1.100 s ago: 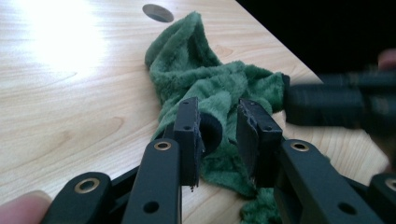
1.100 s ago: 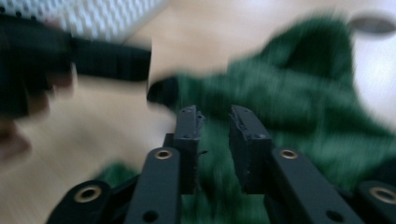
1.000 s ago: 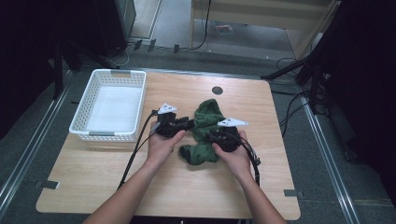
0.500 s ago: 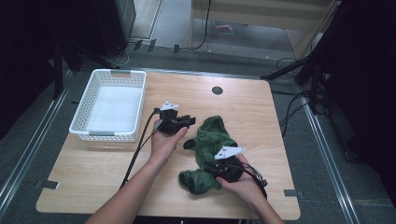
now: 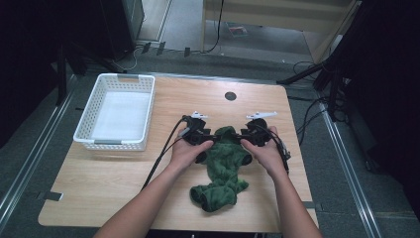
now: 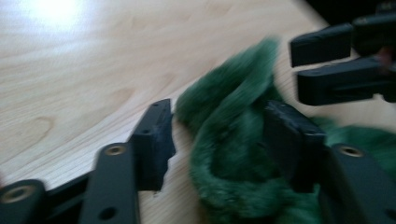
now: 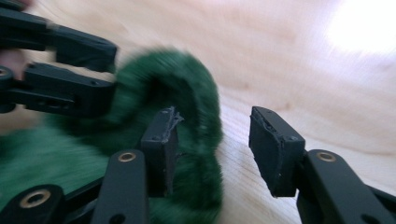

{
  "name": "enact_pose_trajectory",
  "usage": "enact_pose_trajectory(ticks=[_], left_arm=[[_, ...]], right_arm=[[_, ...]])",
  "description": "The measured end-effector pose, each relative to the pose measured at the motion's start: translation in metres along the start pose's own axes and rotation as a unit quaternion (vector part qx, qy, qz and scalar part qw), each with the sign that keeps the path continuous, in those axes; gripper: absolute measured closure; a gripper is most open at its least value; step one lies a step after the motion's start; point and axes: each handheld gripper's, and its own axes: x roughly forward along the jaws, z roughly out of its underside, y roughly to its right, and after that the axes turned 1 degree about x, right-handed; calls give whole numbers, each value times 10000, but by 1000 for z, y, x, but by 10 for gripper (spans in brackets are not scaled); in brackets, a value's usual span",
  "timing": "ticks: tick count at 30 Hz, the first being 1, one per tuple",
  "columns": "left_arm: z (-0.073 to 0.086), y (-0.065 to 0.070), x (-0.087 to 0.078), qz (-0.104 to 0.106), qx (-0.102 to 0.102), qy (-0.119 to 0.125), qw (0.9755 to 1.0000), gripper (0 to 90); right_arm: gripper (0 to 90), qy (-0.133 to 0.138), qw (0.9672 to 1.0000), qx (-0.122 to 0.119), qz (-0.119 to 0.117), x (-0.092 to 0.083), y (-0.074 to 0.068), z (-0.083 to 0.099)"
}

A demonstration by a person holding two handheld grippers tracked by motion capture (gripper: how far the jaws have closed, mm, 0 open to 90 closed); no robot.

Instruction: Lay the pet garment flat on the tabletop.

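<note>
**Operator and hand-held tools: appearance**

Both forearms are bare, with no sleeve visible up to the frame edge; no gloves on the left hand (image 5: 185,151) or the right hand (image 5: 265,152).

The left black two-jaw hand-held tool (image 5: 200,135) carries a small white three-cornered plate on top. A black cable trails from it.

The right black two-jaw hand-held tool (image 5: 255,134) is of matching build, with the same white plate and a black cable.

In the gripper views, each jaw is a matte black bar ending in a blocky black pad with a worn, chipped edge. Brass-coloured round fasteners sit in the bars behind the pads (image 6: 152,142), (image 7: 275,147).
</note>
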Motion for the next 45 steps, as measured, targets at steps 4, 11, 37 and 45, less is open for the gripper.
enact_pose_trajectory(ticks=[4,11,37,45], left_arm=[[-1,0,9,-80,283,-355,9989,678],[-1,4,-1,-829,711,283,9936,900],[-20,-13,-9,143,-18,600,9981,744],[-19,-6,15,405,53,-138,9991,707]], right_arm=[[649,-241,9995,131,129,19,1,1],[899,955,9919,-367,757,7,-8,0],[562,1848,9804,646,-197,-55,-42,41],[384,931,9903,171,1017,-6,-83,60]])
